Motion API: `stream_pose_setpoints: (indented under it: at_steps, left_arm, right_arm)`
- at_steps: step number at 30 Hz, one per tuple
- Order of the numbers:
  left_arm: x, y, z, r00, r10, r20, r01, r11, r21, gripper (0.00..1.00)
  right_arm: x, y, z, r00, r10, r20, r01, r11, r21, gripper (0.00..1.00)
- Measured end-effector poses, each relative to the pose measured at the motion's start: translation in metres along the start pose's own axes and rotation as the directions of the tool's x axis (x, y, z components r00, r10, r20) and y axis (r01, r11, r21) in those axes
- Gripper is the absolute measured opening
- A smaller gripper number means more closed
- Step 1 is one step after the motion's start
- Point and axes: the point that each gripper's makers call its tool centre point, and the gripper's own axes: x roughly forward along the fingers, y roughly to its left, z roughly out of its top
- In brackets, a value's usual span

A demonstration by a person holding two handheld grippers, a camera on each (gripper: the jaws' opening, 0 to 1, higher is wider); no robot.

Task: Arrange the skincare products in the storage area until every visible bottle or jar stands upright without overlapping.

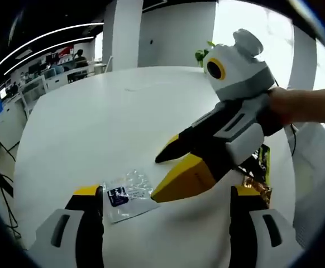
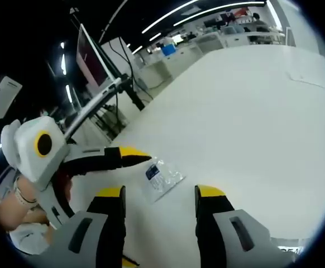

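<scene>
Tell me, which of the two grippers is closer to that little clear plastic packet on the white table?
Left, by a little. The left gripper has one jaw against the clear packet; the right gripper hangs open just short of it.

A large white round table (image 1: 95,123) is carrying very little: a small clear plastic packet (image 1: 128,195) with a dark label is lying flat on it, near the edge closest to the person. In the left gripper view a green-labelled item (image 1: 264,162) and something in shiny coppery wrapping (image 1: 258,187) are sitting just beside each other further right, too hidden to tell what they are. The rest of the tabletop (image 2: 252,111) is stretching away bare and white.
</scene>
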Motion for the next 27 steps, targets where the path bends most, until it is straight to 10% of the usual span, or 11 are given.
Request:
stream_pose_setpoints:
  at_steps: [27]
  left_arm:
    - [0.007, -0.005, -0.012, 0.999, -0.010, -0.051, 0.011, 1.000, 0.025, 0.92]
  right_arm:
    - [0.015, 0.014, 0.010, 0.998, 0.038, 0.042, -0.042, 0.995, 0.089, 0.49]
